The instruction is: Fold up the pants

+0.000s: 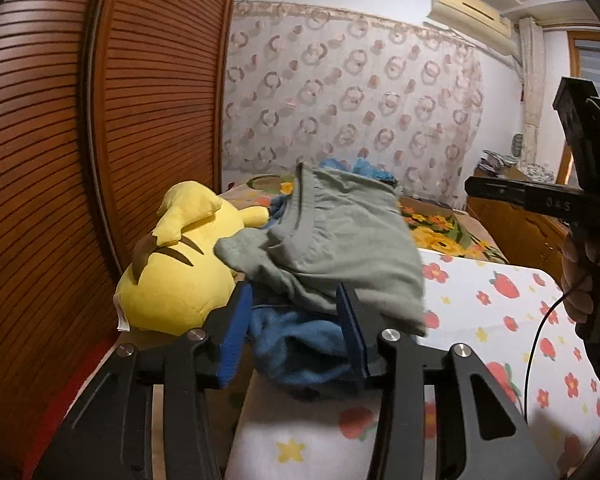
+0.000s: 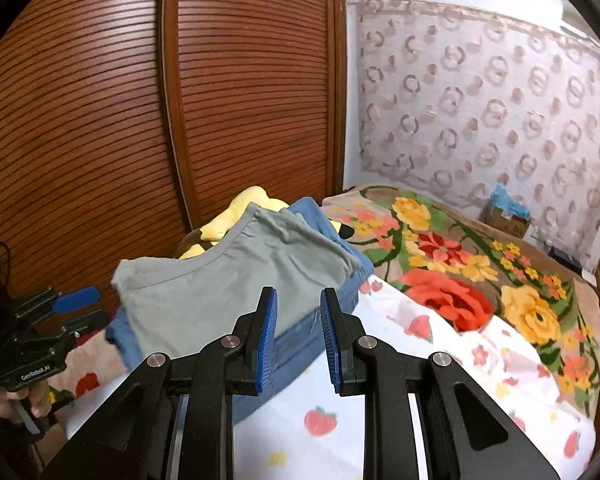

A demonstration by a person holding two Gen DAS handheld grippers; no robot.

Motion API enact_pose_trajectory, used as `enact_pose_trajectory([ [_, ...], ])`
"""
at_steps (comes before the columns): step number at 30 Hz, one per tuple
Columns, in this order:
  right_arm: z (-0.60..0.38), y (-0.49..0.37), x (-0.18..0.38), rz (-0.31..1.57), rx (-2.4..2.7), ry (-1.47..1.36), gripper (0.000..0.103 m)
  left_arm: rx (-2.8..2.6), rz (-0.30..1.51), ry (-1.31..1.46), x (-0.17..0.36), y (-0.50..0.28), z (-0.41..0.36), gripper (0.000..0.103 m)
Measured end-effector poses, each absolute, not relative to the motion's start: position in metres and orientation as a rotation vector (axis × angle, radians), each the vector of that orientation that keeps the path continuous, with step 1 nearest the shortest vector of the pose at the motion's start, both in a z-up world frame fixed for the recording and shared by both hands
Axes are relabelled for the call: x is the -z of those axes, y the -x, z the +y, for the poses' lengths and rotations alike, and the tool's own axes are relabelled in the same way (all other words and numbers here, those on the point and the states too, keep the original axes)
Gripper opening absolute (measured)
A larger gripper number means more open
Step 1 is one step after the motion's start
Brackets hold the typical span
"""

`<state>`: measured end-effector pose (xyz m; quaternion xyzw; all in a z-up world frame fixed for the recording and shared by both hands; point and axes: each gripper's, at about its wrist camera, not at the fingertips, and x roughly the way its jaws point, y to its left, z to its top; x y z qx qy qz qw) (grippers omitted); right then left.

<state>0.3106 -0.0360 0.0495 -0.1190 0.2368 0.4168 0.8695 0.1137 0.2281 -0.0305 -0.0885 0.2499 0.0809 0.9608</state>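
Note:
Grey-green pants (image 1: 332, 236) lie folded on top of a pile, over a blue garment (image 1: 300, 344), on the bed; they also show in the right wrist view (image 2: 236, 276). My left gripper (image 1: 296, 320) is open, its blue pads on either side of the pile's near edge, holding nothing. My right gripper (image 2: 298, 328) is open and empty, just in front of the pants and the blue garment (image 2: 288, 344). The left gripper shows at the left of the right wrist view (image 2: 56, 312), the right gripper's body at the right of the left wrist view (image 1: 556, 200).
A yellow plush toy (image 1: 176, 272) lies left of the pile against the wooden slatted wardrobe doors (image 1: 60, 160). The bed has a white strawberry-print sheet (image 1: 500, 312) and a floral blanket (image 2: 460, 272). A patterned curtain (image 1: 348, 96) hangs behind. A small box (image 2: 506, 216) sits at the bed's far side.

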Motion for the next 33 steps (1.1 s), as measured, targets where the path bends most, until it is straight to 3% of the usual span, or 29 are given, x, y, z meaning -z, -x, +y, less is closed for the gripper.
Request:
enact_pose_trajectory([
  [2,-0.046,-0.298,-0.052,0.487,-0.858,0.236,0.023,-0.151,0.508,0.167,0.026,-0.109,0.223,0.05],
  [4,-0.056,-0.283,-0.052,0.479,-0.848,0.226,0.023,-0.133,0.499,0.159,0.022,-0.103,0.215,0.07],
  [6,-0.063,-0.271,-0.054,0.478,-0.841,0.217,0.023,-0.116,0.485,0.154,0.018,-0.098,0.208,0.08],
  [16,-0.106,-0.217,-0.054,0.452,-0.778,0.16,0.023,-0.027,0.475,0.066,0.002,-0.08,0.165,0.089],
  [19,-0.114,-0.206,-0.051,0.445,-0.753,0.138,0.031,0.004,0.463,0.071,-0.003,-0.072,0.154,0.103],
  [28,-0.138,-0.164,-0.05,0.426,-0.705,0.104,0.045,0.03,0.441,0.041,-0.02,-0.056,0.125,0.103],
  [30,-0.143,-0.155,-0.05,0.425,-0.695,0.098,0.055,0.035,0.434,0.038,-0.024,-0.052,0.117,0.103],
  [33,-0.152,-0.14,-0.051,0.426,-0.664,0.078,0.059,0.026,0.439,0.017,-0.028,-0.05,0.104,0.103],
])
